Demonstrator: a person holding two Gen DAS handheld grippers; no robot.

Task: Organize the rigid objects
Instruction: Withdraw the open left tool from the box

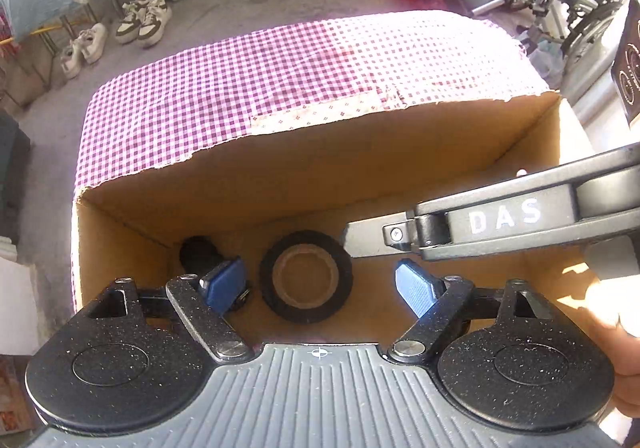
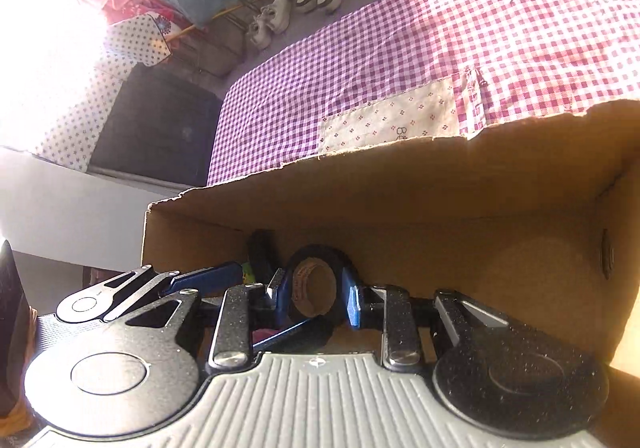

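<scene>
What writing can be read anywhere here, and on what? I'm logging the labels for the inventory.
"DAS": white letters on the black body of the right gripper, seen from the left wrist.
Print on the inner core of the black tape roll: too blurred to read.
Small mark on the pale patch of the checked cloth: too small to read.

Black speckled gripper [image 1: 320, 284], blue pads [image 1: 414, 288], ribbed grey body
</scene>
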